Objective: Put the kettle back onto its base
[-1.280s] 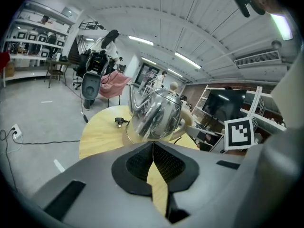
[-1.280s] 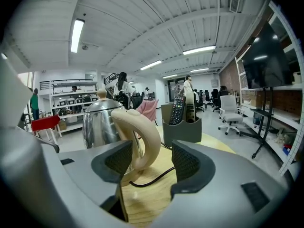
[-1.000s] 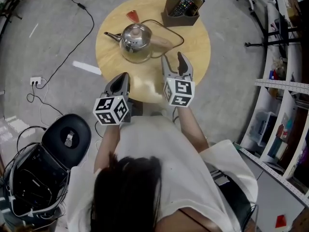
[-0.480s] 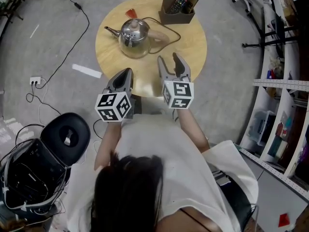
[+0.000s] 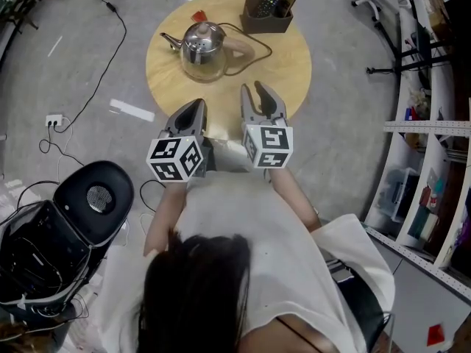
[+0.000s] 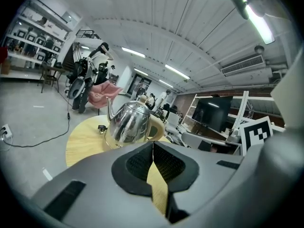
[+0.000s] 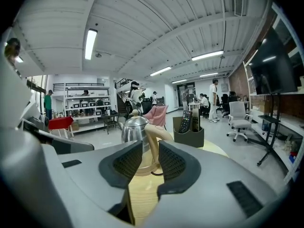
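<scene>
Kettle (image 5: 202, 44) stands upright on the base (image 5: 201, 75), on the far left part of the round worktop (image 5: 291, 68). Its long axis, spout to handle, runs across the head view: the spout points left and slightly away from me, the pale handle arches to the right. A cable (image 5: 257, 47) loops out from the handle side across the wood. A holder (image 5: 266, 19) with remotes stands at the far right edge, well apart from the kettle.

Left gripper (image 5: 196, 105) is held over the near edge of the worktop, pointing away from my body toward the kettle and tilted a little downward, its marker cube toward me. Its jaws are together with nothing between them. In the left gripper view the kettle shows beyond the tips, well apart from them.

Right gripper (image 5: 254, 88) sits just beside the left at much the same tilt, reaching slightly further over the worktop. Its jaws stand partly apart, have just been closing, and hold nothing; the right gripper view shows the handle and base through the gap, further off and untouched.

Both forearms reach forward from my body, elbows bent, the grippers roughly parallel.
</scene>
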`<state>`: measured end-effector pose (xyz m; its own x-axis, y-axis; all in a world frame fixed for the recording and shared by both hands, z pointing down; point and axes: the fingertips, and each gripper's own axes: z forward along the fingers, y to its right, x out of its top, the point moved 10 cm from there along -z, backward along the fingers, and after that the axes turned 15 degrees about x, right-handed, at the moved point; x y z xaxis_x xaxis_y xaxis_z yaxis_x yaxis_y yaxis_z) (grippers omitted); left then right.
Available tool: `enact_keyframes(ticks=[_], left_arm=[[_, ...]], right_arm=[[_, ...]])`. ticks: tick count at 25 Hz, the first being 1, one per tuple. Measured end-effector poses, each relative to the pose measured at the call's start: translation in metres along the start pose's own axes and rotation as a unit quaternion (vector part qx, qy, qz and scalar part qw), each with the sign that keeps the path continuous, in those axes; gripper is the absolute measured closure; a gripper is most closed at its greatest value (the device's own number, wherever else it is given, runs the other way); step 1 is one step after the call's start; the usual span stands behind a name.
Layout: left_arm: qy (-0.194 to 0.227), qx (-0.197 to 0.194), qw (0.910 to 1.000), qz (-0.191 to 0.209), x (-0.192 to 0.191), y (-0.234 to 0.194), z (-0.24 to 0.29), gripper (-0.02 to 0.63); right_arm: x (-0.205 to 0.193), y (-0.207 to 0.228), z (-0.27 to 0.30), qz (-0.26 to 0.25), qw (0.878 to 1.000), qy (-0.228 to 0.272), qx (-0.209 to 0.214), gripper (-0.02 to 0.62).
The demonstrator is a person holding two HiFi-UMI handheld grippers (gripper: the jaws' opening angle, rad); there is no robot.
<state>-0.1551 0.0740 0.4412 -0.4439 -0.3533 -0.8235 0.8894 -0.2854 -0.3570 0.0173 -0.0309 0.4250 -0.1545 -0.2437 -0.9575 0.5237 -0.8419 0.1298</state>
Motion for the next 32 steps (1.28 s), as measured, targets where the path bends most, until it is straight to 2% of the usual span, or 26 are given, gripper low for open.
enact_keyframes(ticks=[15, 20, 32], left_arm=[[0.012, -0.017, 0.9996, 0.016, -0.007, 0.026, -0.012, 0.578], [0.013, -0.027, 0.9992, 0.026, -0.011, 0.038, -0.014, 0.578], [0.024, -0.021, 0.9985, 0.045, -0.019, 0.053, -0.016, 0.578]], right_arm=[[-0.004, -0.015, -0.023, 0.006, 1.0, -0.022, 0.02, 0.537], [-0.005, -0.02, -0.031, -0.004, 0.999, -0.019, 0.029, 0.546], [-0.007, -0.028, -0.038, -0.02, 0.998, -0.033, 0.046, 0.565]])
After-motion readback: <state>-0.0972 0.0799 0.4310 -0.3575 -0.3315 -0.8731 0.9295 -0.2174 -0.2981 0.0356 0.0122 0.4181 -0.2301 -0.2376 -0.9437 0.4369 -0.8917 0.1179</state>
